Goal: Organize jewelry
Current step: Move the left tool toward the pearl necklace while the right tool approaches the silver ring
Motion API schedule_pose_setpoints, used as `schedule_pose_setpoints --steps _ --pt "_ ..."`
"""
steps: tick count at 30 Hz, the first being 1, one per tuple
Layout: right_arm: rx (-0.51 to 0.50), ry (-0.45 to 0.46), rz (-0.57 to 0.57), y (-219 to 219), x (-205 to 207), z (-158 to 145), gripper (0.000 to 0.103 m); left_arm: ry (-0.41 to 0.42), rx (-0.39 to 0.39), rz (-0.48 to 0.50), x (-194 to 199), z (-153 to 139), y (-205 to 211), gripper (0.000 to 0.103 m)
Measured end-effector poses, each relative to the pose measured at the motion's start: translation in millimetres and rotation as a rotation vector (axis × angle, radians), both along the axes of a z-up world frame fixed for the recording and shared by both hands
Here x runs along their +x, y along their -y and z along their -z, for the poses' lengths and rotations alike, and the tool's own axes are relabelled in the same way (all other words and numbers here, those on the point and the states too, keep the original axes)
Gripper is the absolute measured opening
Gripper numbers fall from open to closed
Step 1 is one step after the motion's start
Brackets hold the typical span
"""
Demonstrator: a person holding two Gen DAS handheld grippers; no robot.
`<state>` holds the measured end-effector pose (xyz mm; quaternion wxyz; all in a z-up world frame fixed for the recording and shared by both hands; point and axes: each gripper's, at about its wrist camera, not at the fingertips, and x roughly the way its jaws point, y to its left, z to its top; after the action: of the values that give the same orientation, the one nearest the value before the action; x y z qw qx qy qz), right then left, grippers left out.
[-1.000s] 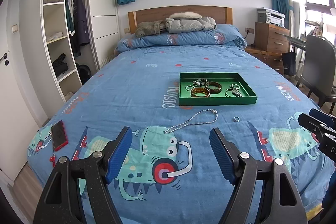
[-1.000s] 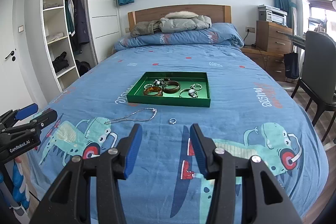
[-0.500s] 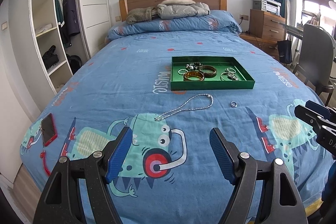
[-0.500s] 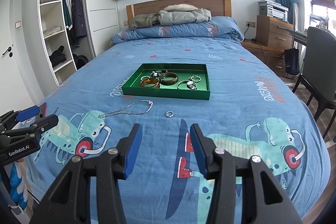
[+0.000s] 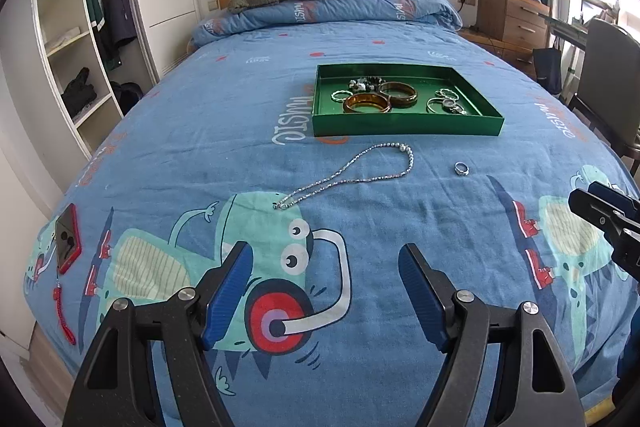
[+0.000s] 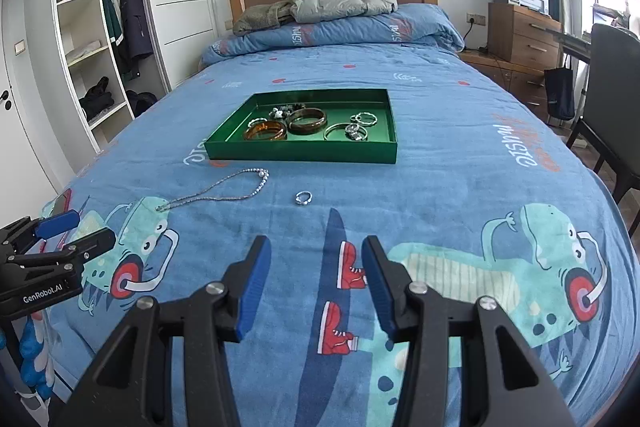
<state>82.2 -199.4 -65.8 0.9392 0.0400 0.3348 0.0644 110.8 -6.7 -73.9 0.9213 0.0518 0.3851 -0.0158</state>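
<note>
Jewelry left to sort lies on the bed: a silver necklace [image 5: 352, 171] at the left tool's [image 5: 326, 291] twelve o'clock, and a ring [image 6: 303, 198] at eleven from the right tool [image 6: 316, 285], both short of the green tray [image 5: 404, 127]. Both tools have dropped closer to the bedspread, jaws apart and empty, so pickup looks imminent.
</note>
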Motion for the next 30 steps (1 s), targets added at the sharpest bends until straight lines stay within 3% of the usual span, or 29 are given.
schedule_pose_setpoints --steps 17,30 --pt "0.008 -0.050 -0.102 -10 48 36 0.045 -0.083 0.032 -0.001 49 36 5 0.073" --pt "0.038 -0.081 -0.169 -16 84 53 0.044 -0.116 -0.088 0.143 106 45 -14 0.070"
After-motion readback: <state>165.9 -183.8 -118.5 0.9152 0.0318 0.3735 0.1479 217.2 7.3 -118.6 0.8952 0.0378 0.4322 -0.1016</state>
